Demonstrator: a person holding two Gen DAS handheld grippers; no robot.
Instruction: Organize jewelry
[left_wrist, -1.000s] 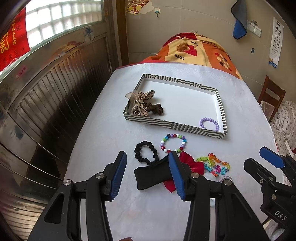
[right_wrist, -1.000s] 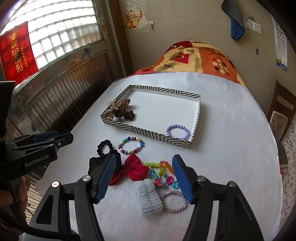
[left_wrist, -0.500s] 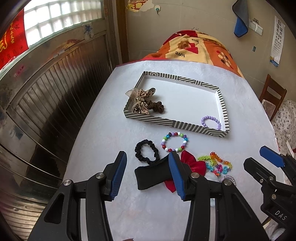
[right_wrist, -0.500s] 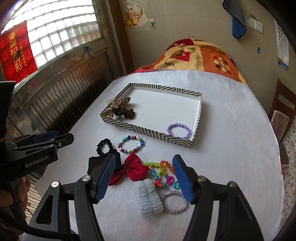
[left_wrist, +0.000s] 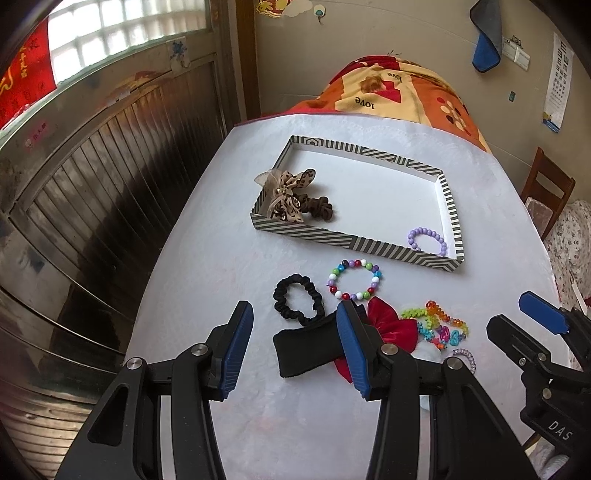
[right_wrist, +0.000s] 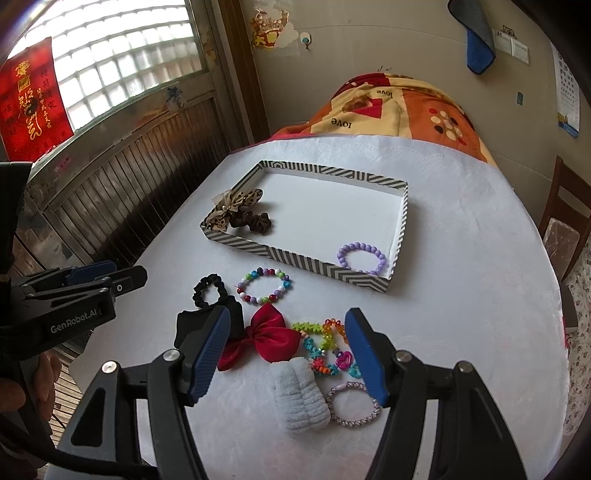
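Little has changed over the last second: both views have crept slightly nearer the striped tray (right_wrist: 306, 263), so the sorting looks paused between picks. From the left, the left gripper (left_wrist: 291, 347) hovers over the surface (right_wrist: 461, 295) with jaws wide apart and empty, the black scrunchie (left_wrist: 297, 301) and black band (left_wrist: 306, 347) ahead. The leopard bow (right_wrist: 229, 210) and purple bracelet (right_wrist: 362, 257) lie in the tray. The right gripper (right_wrist: 286, 354) is equally open, holding nothing, above the red bow (right_wrist: 266, 338) and grey scrunchie (right_wrist: 301, 400). Most pieces remain outside.
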